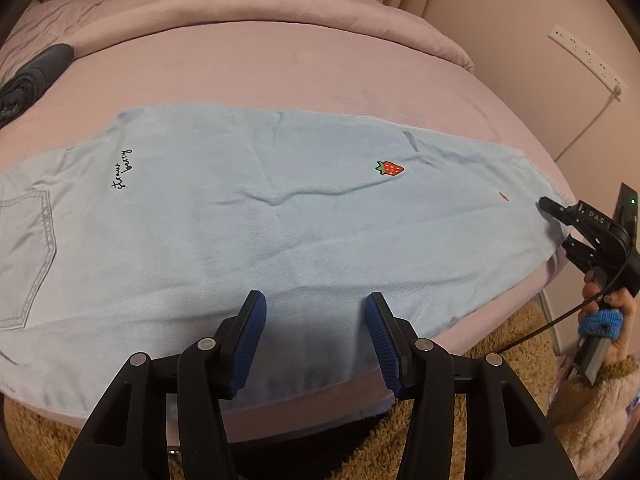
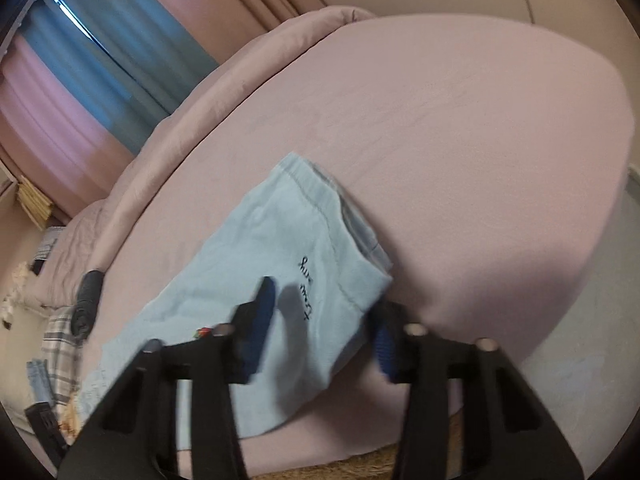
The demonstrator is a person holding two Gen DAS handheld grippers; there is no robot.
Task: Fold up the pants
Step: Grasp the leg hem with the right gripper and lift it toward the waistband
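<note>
At the bed's left side, waist end: the pants lie flat lengthwise along the near edge of the bed, already doubled leg on leg, back pocket and waistband far left.
Left gripper: my left gripper hovers over the mid-leg near the front edge, blue pads spread apart, holding nothing.
Middle mark: the strawberry patch sits about mid-leg; I judge it a fair guide for where the crease should fall.
Right gripper: my right gripper is at the hem by the bed's right edge, fingers apart in its own blurred view, not yet closed on cloth.
Doing it well: I should pinch both layers at the hem, pin the near edge with the left, then carry the hem toward the waistband low and level so edges line up.
Risk: the near edge overhangs the bed slightly and may slide.
</note>
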